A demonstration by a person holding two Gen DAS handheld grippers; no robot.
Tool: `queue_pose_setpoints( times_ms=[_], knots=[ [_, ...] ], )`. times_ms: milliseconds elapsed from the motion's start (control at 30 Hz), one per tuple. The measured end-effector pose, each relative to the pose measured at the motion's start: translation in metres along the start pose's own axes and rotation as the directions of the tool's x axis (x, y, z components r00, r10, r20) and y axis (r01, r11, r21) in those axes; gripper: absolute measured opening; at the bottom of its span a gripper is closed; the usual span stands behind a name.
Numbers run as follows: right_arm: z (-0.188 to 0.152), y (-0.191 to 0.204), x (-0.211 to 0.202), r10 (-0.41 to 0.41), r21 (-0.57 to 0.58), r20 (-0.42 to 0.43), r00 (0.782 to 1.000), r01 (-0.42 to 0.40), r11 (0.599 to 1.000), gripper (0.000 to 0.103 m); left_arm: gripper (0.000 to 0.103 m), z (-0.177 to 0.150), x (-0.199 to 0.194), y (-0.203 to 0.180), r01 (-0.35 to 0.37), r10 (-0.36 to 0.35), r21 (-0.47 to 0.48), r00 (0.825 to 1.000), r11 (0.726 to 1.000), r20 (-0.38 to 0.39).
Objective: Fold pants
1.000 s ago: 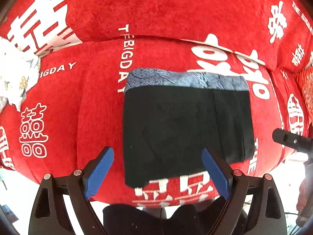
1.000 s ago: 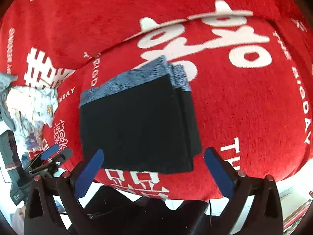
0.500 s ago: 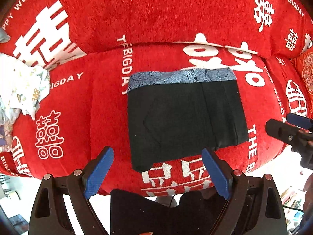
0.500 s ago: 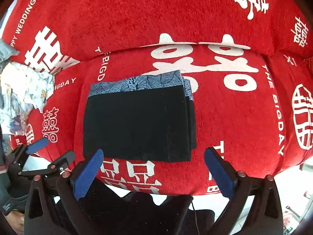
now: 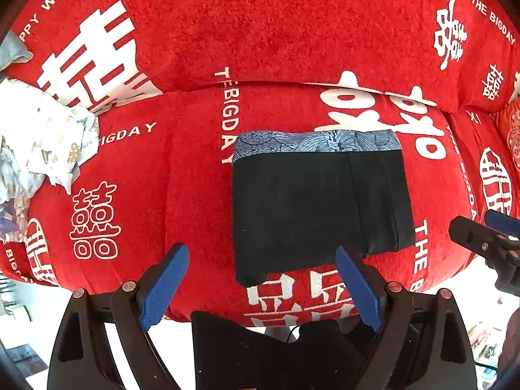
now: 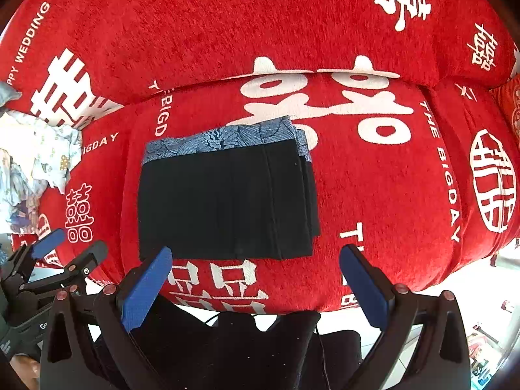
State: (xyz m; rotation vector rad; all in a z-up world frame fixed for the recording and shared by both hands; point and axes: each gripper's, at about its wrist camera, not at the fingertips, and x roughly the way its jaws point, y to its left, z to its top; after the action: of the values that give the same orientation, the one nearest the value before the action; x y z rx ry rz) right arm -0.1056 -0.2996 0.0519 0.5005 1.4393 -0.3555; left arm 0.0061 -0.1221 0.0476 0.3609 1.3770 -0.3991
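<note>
Black pants (image 5: 318, 201) (image 6: 224, 201) with a blue patterned waistband lie folded into a flat rectangle on the red sofa seat (image 5: 162, 162) (image 6: 373, 188). My left gripper (image 5: 261, 278) hangs open well above the sofa's front edge, its blue pads wide apart with nothing between them. Its left finger also shows at the lower left of the right wrist view. My right gripper (image 6: 256, 279) is open too, empty, above the front edge just below the pants. One right finger (image 5: 484, 237) shows at the right edge of the left wrist view.
A crumpled pale printed cloth (image 5: 48, 136) (image 6: 35, 159) lies on the sofa's left end. The sofa backrest (image 5: 260, 26) rises behind the seat. White floor (image 6: 455, 279) shows below the front edge, and a dark garment on a person's legs (image 6: 227, 351) fills the bottom.
Both grippers have risen away from the folded pants, so the pants look smaller and more of the sofa shows. The right view has levelled out. The pants have not moved.
</note>
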Motion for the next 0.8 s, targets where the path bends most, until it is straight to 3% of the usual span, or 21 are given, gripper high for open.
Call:
queue_pose_setpoints(
  times_ms=[800],
  knots=[
    [-0.0019,0.0107,0.0052,-0.027,-0.039,-0.035,0.999,0.026,0.999,0.103,0.092,0.0008,0.0018,0.0028,0.008,-0.009,-0.029,1.0,1.0,-0.024]
  ],
)
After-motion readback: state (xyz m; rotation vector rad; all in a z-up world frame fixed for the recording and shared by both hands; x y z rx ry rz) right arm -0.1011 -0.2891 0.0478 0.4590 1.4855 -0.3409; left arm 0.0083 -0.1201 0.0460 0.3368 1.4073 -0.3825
